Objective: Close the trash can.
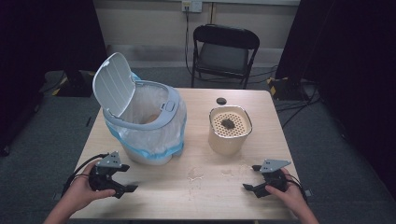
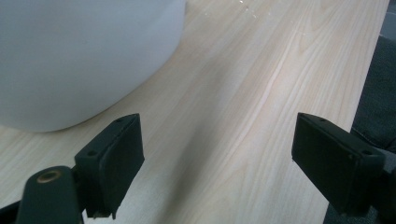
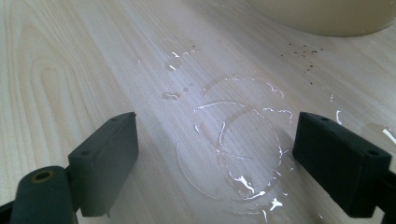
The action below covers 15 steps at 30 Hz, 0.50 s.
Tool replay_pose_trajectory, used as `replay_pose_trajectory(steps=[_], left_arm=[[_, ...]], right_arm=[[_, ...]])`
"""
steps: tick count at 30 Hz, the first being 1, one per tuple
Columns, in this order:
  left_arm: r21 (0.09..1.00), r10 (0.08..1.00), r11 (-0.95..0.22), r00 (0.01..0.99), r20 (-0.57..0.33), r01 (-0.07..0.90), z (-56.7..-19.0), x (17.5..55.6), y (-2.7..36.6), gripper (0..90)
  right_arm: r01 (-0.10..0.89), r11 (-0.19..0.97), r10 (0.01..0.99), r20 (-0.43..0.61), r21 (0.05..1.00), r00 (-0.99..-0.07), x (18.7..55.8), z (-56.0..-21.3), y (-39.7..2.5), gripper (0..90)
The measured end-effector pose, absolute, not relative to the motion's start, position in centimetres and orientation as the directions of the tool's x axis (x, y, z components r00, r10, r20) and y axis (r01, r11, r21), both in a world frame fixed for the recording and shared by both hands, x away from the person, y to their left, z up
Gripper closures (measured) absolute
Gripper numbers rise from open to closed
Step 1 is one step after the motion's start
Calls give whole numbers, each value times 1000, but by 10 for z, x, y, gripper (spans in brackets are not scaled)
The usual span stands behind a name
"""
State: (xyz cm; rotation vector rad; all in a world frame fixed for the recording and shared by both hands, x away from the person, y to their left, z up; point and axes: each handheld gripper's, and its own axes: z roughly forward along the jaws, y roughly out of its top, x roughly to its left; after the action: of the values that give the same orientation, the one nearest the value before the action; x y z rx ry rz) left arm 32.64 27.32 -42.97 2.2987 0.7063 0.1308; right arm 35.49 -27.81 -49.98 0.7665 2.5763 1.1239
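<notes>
On the wooden surface (image 1: 196, 140) a white bin (image 1: 142, 116) with its lid (image 1: 113, 83) tipped up and a plastic liner inside stands at the left, and a cream container (image 1: 229, 129) with a perforated top carrying a dark clump stands to its right. The left gripper (image 1: 122, 179) rests just in front of the bin, jaws spread wide and empty. The right gripper (image 1: 252, 178), also wide open, holds nothing near wet rings (image 3: 233, 149) on the wood in front of the container. A small dark cap (image 1: 221, 100) lies behind the container.
</notes>
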Motion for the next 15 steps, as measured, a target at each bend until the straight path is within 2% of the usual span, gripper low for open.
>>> replay_pose_trajectory(steps=[15], left_arm=[[658,583,-551,801,-136,513,-402,326,303,178]], right_arm=[[372,568,547,1,735,-837,355,-500,-278,134]])
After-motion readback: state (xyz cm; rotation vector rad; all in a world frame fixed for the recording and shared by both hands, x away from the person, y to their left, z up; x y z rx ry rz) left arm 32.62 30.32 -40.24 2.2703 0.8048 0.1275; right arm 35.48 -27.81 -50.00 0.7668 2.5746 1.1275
